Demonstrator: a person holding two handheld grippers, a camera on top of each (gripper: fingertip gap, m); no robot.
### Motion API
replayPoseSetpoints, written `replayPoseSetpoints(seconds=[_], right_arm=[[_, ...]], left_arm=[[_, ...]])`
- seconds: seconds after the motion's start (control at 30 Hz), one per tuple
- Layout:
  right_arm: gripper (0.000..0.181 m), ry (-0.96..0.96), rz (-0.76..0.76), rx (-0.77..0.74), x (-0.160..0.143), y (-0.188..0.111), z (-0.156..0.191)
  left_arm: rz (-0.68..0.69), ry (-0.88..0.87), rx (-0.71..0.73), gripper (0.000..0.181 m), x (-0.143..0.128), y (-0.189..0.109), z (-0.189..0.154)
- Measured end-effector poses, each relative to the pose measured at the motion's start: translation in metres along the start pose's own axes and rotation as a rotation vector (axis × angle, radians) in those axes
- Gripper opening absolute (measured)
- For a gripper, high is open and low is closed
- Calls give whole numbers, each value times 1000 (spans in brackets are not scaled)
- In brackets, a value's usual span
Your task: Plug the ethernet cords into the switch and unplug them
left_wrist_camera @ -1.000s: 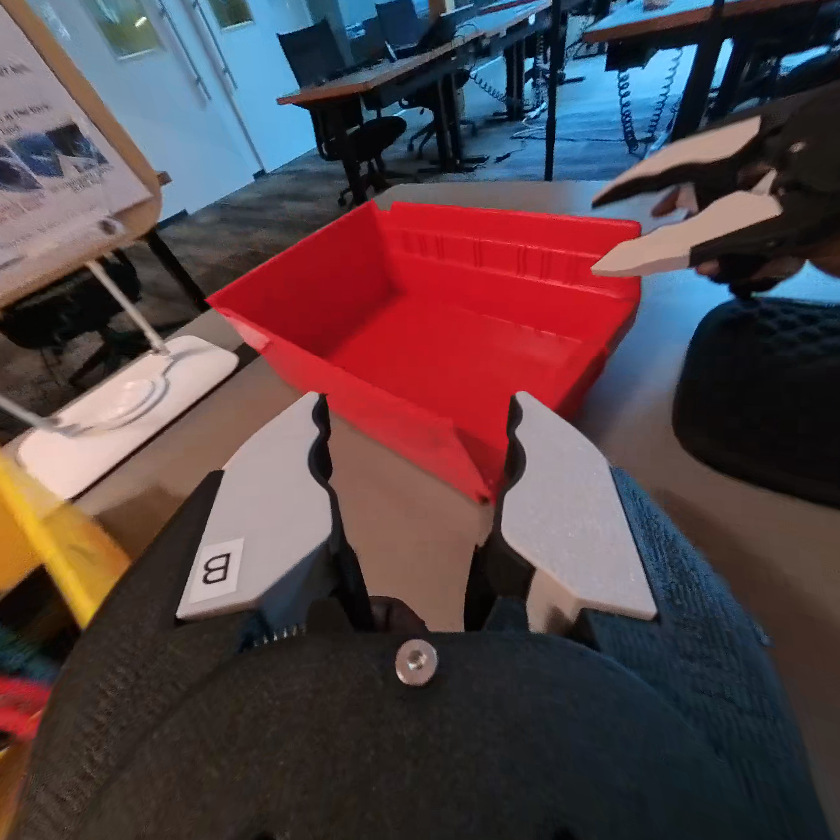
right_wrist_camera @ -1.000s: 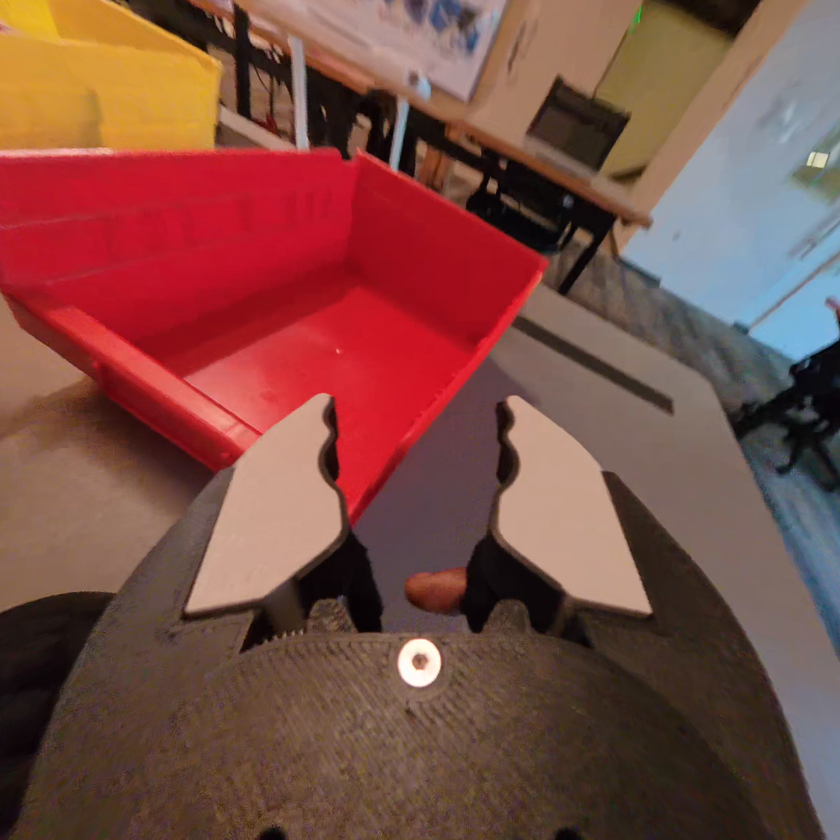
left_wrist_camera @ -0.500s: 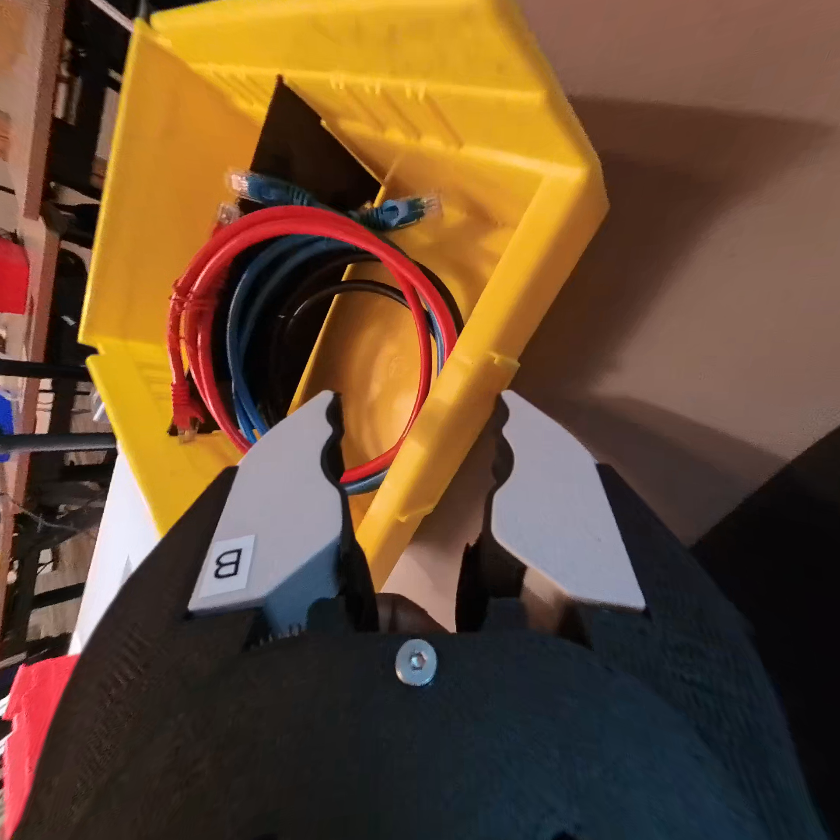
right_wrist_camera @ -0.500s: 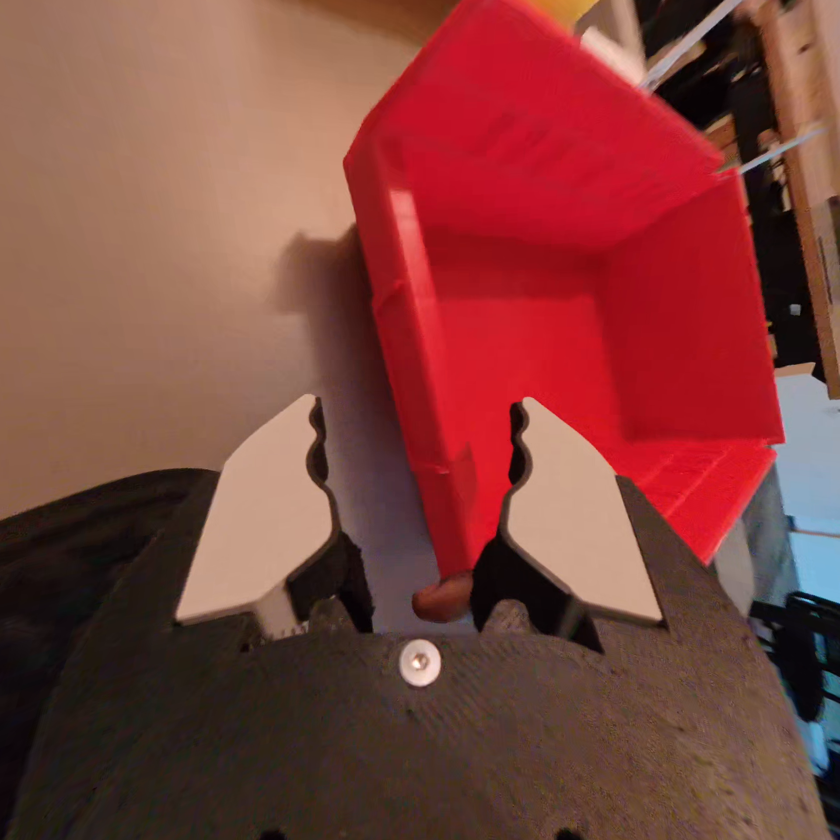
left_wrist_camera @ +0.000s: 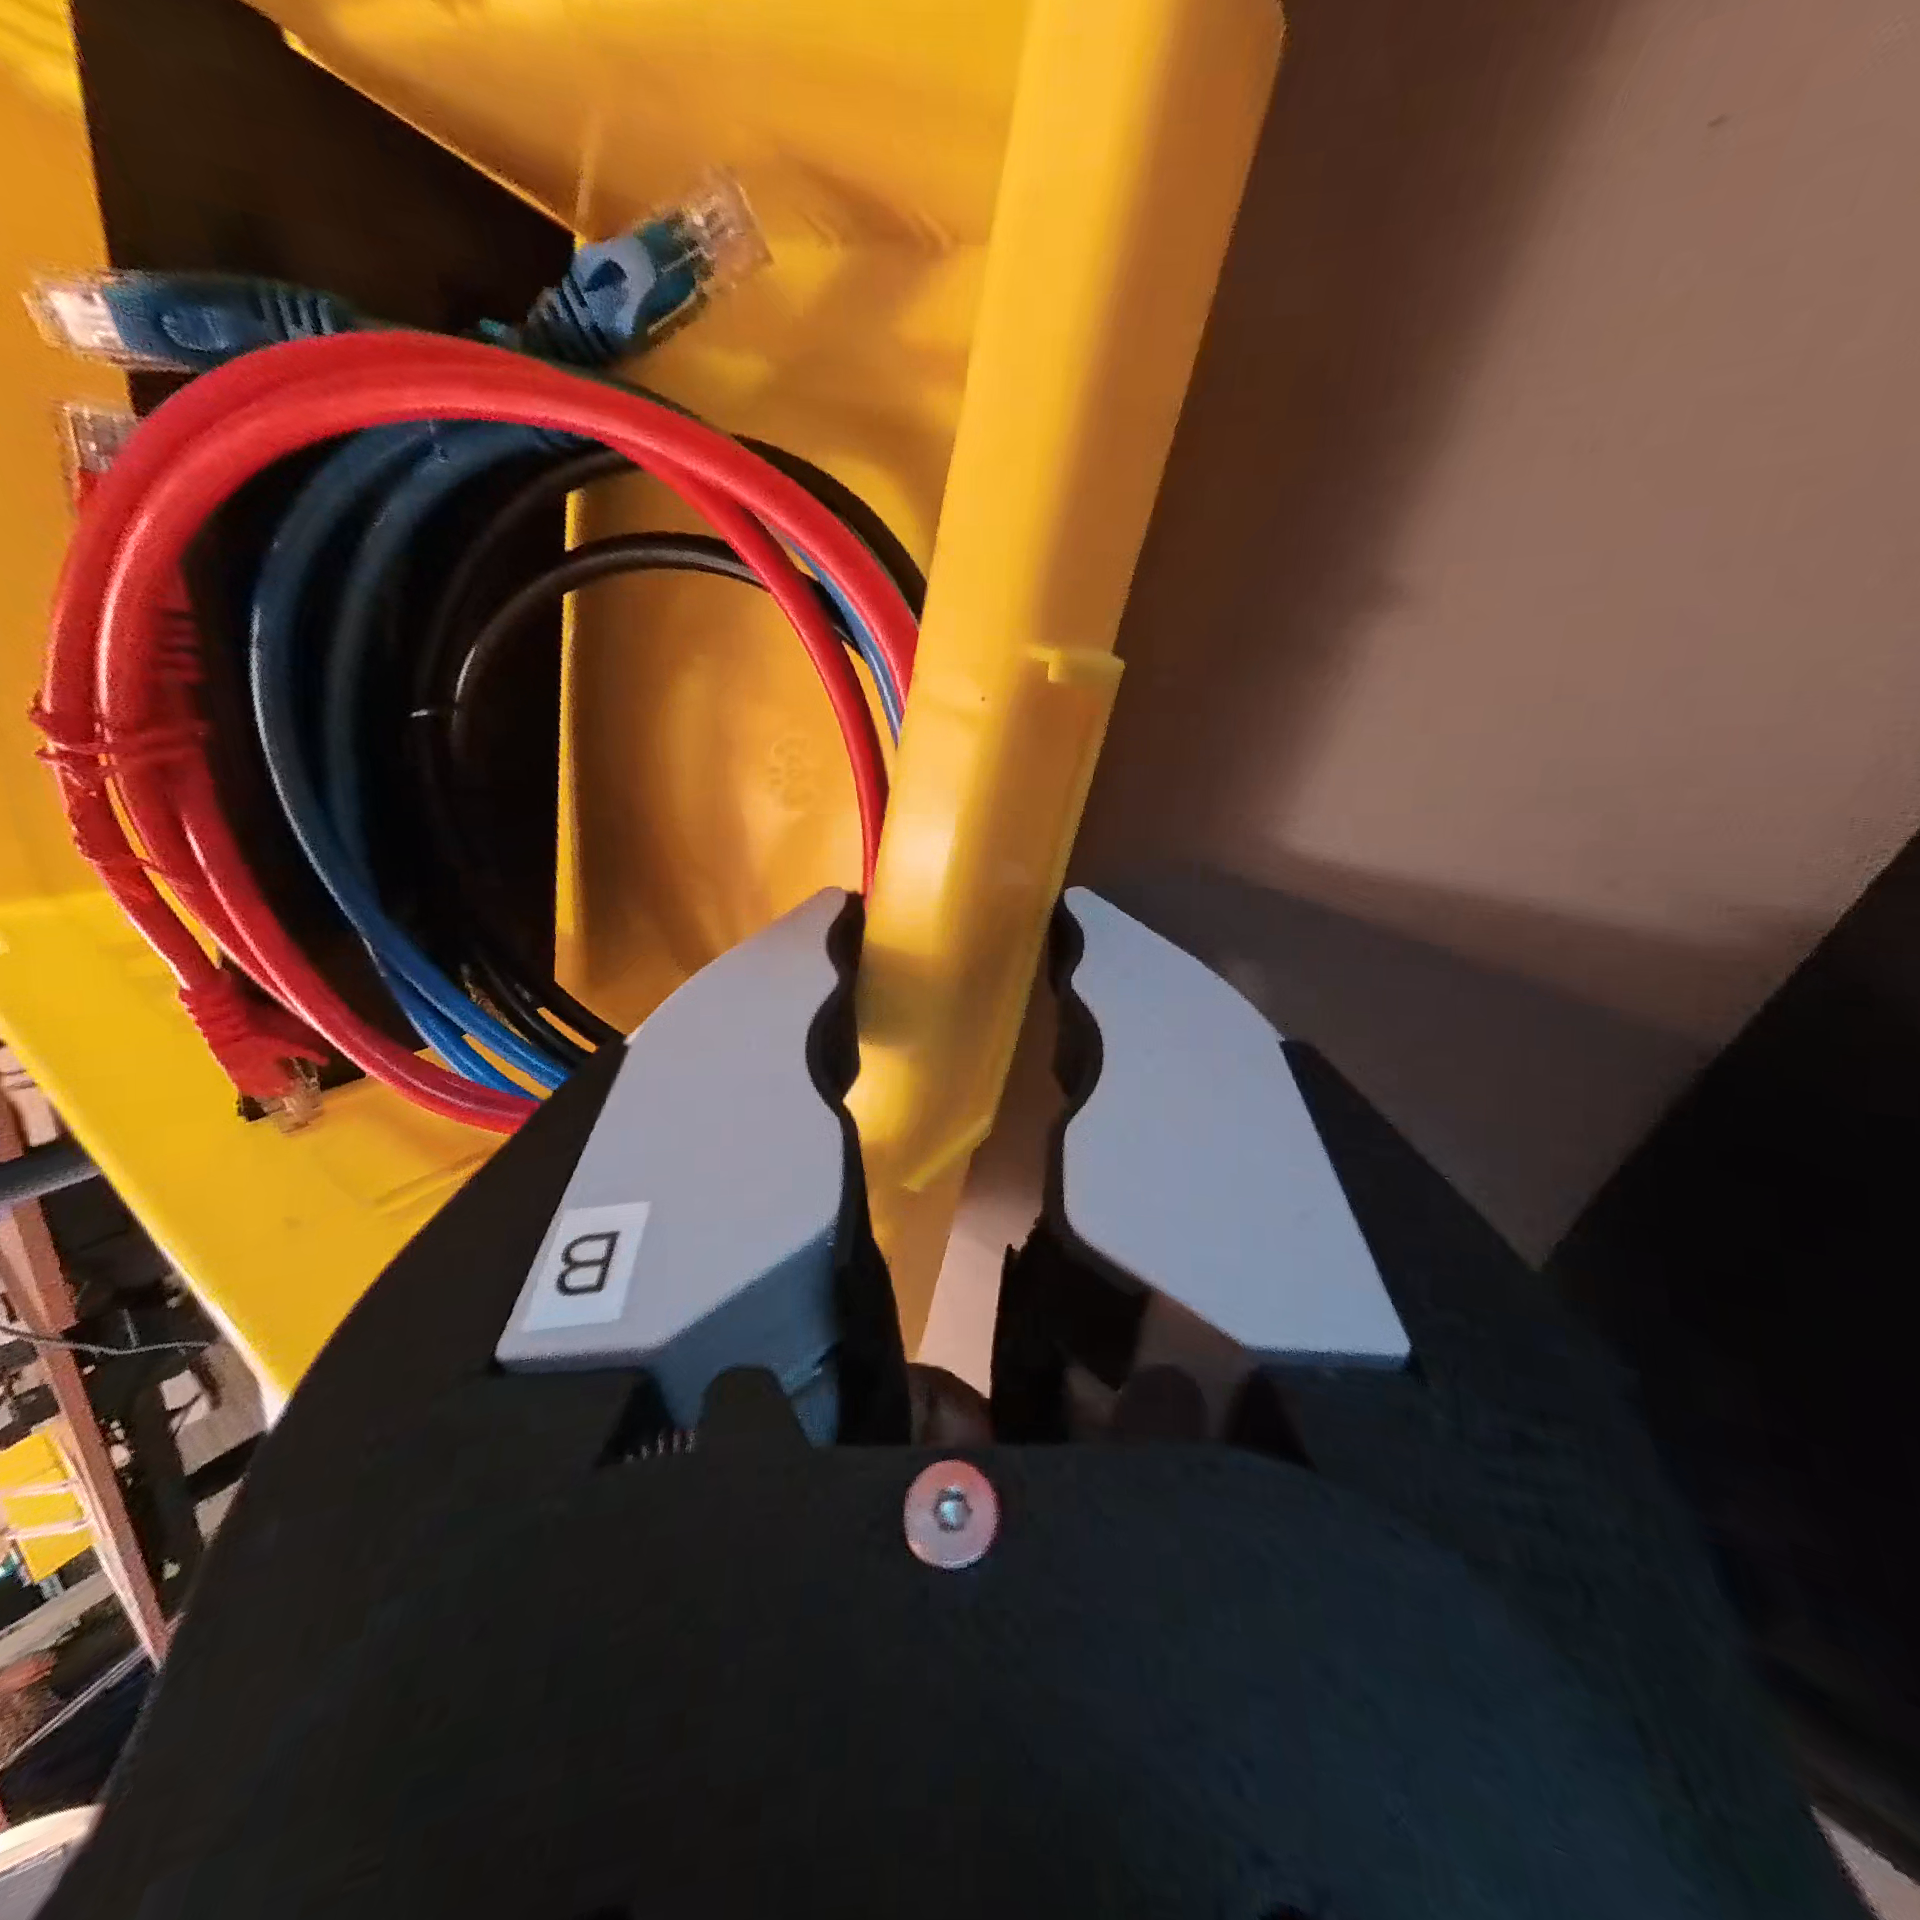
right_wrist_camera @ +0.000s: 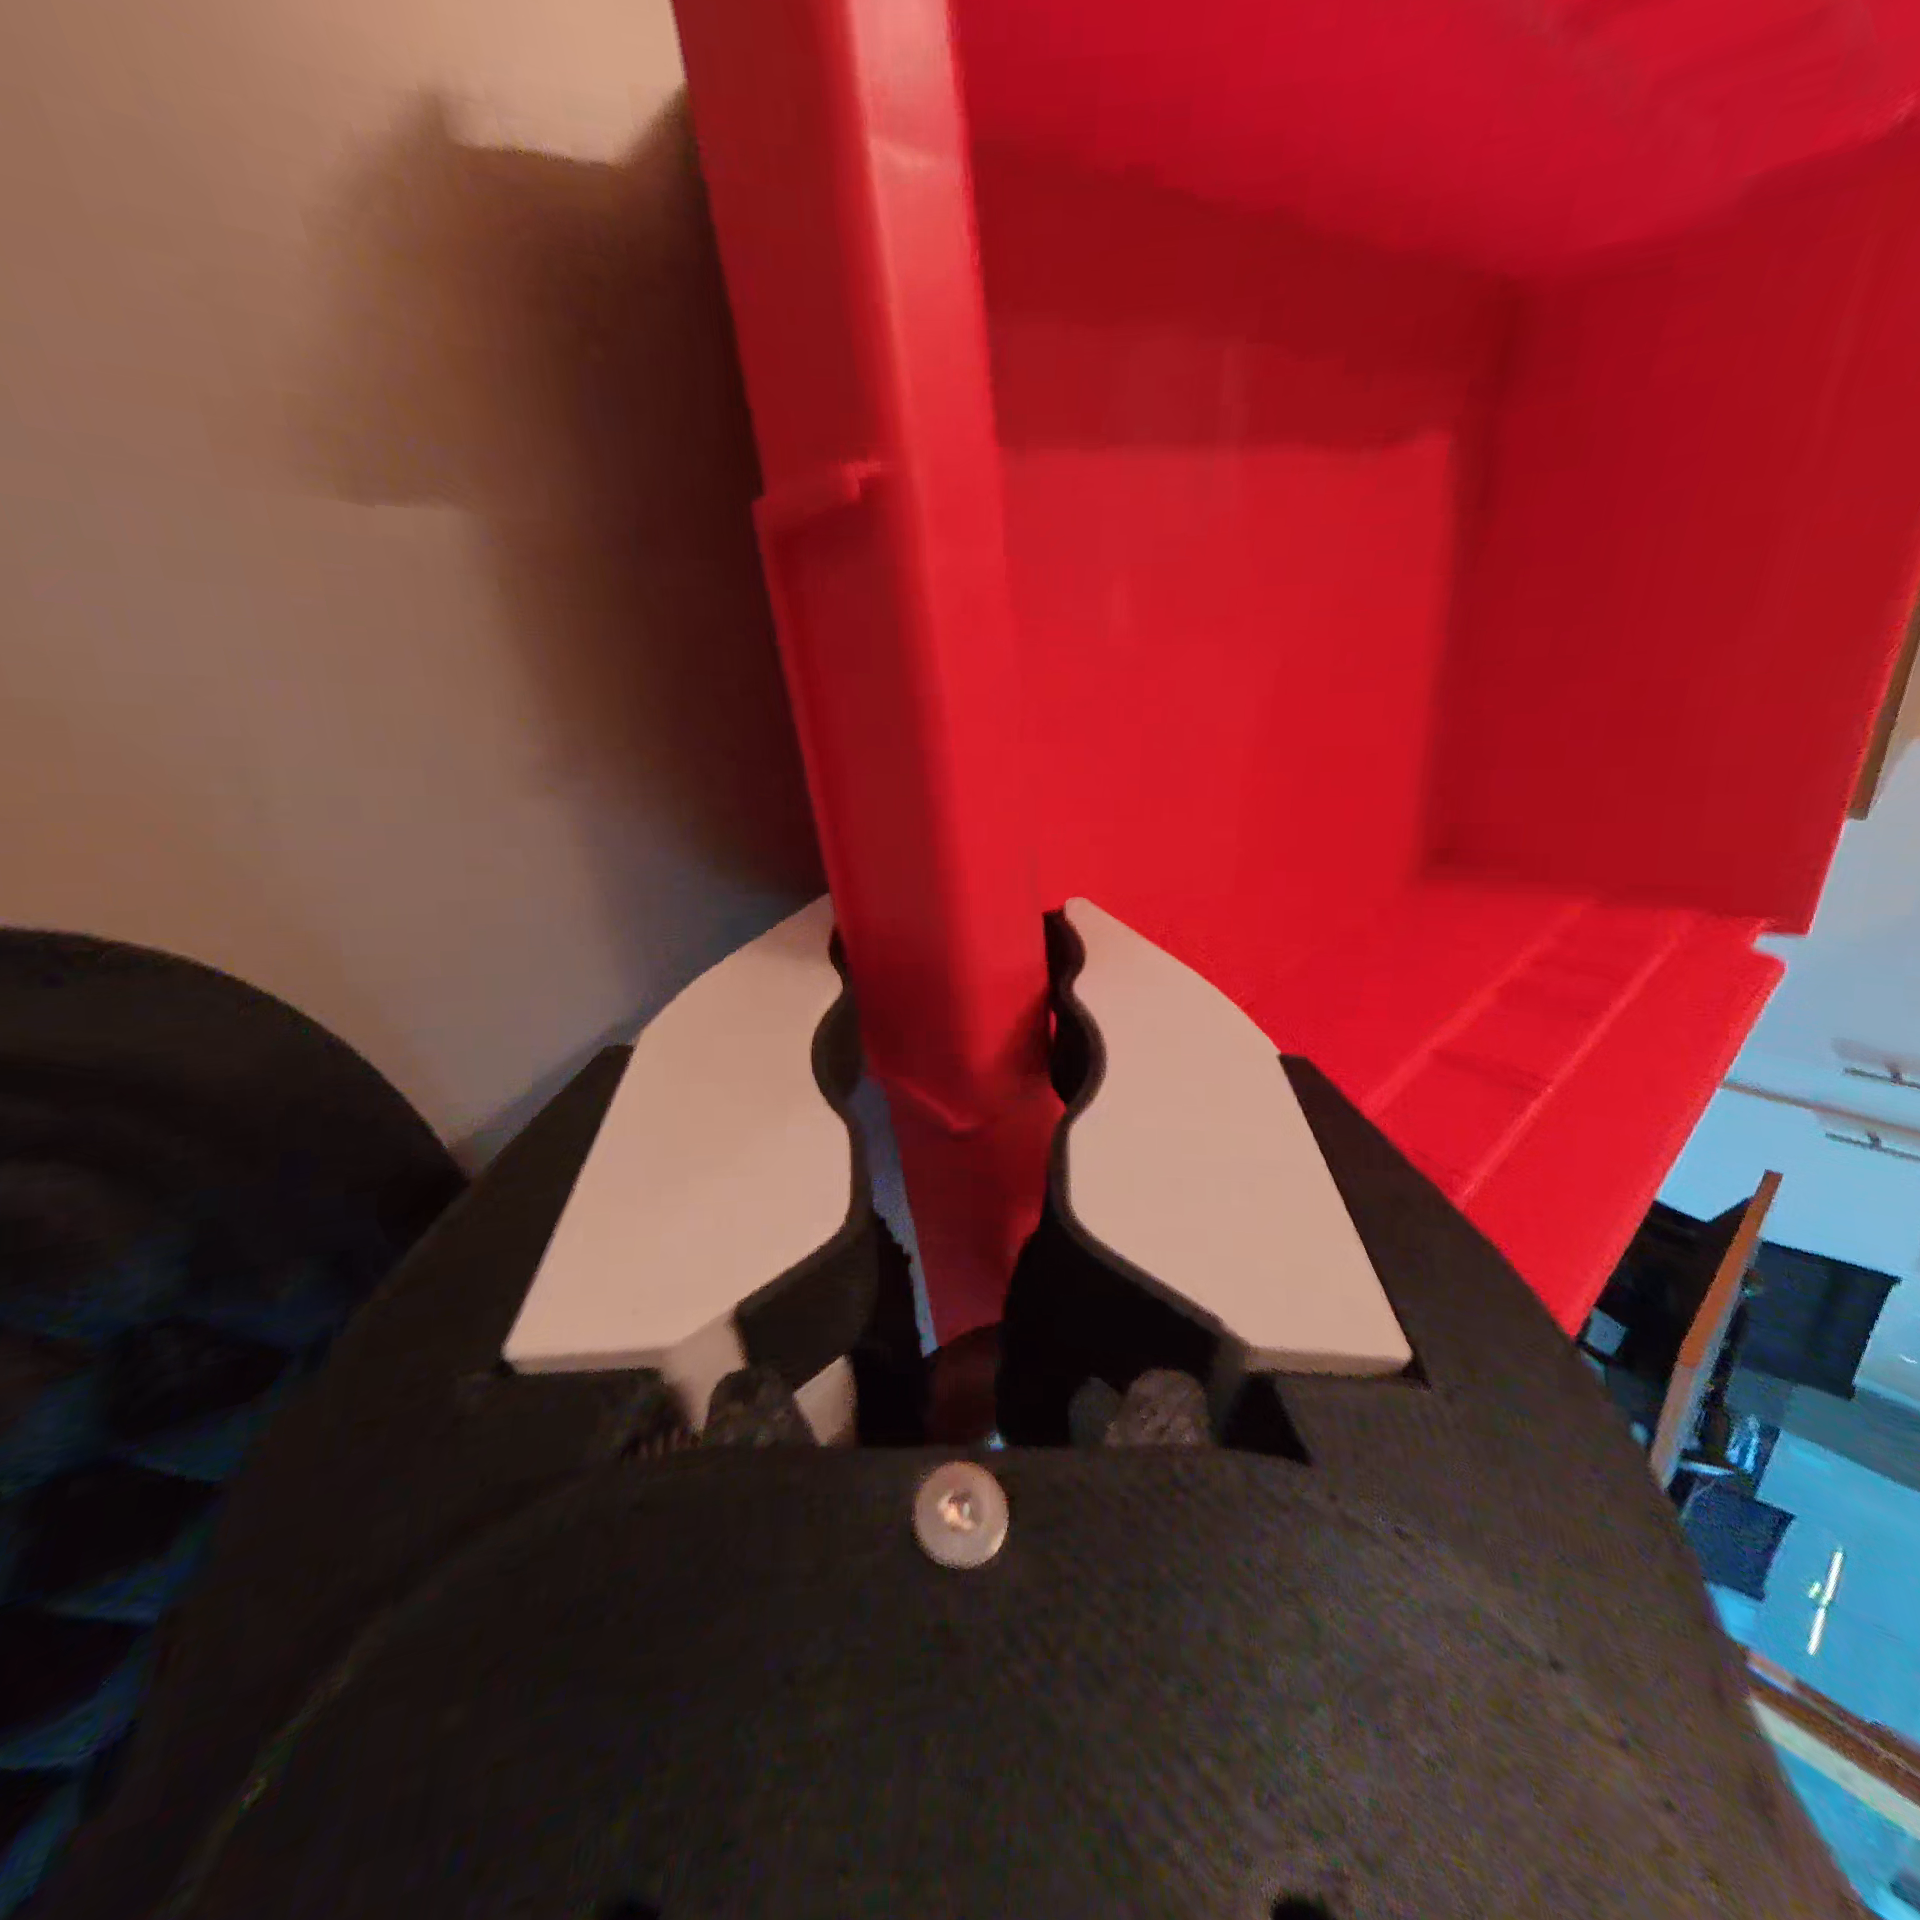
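Observation:
A yellow bin (left_wrist_camera: 1039, 520) holds coiled ethernet cords: a red one (left_wrist_camera: 520, 395), a blue one (left_wrist_camera: 343, 810) and a black one (left_wrist_camera: 623, 551). A blue plug (left_wrist_camera: 655, 260) rests against the bin's inner wall. A dark flat thing (left_wrist_camera: 260, 187) lies under the coils; I cannot tell what it is. My left gripper (left_wrist_camera: 951, 935) is shut on the yellow bin's side wall, one finger inside and one outside. My right gripper (right_wrist_camera: 940, 935) is shut on the side wall of an empty red bin (right_wrist_camera: 1247, 675).
Both bins sit on a tan table (left_wrist_camera: 1507, 416), which also shows in the right wrist view (right_wrist_camera: 312, 623). A black textured pad lies beside my left gripper (left_wrist_camera: 1766, 1247) and shows left of my right gripper (right_wrist_camera: 156, 1247). Office furniture stands beyond the table. The gap from one gripper's tips to the other's is roughly 40 cm. My right tips are about 35 cm from the blue plug (left_wrist_camera: 655, 260), my left tips only 10 cm.
Both grippers swung down onto the bins and closed. The left now clamps the yellow bin's wall and the right clamps the red bin's wall; a second ago both were open above the table.

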State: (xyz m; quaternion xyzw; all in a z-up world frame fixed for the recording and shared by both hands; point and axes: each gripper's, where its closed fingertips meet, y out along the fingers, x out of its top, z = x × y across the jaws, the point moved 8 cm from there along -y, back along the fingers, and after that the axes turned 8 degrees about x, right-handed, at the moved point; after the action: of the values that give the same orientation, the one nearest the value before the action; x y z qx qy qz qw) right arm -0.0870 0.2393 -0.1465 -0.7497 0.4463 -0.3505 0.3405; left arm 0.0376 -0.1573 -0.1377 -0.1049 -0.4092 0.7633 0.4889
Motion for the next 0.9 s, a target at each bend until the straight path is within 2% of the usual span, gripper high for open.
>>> replayPoseSetpoints(seconds=[0.2, 0.33, 0.9], right_arm=[[34, 66, 34, -22, -29, -7, -1], [35, 109, 57, -47, -51, -13, 0], [35, 290, 185, -105, -153, -51, 18]], left_arm=[[-10, 6, 114, 34, -7, -6, -8], [5, 29, 132, 33, -20, -16, -14], [104, -6, 89, 34, -110, -67, -33]])
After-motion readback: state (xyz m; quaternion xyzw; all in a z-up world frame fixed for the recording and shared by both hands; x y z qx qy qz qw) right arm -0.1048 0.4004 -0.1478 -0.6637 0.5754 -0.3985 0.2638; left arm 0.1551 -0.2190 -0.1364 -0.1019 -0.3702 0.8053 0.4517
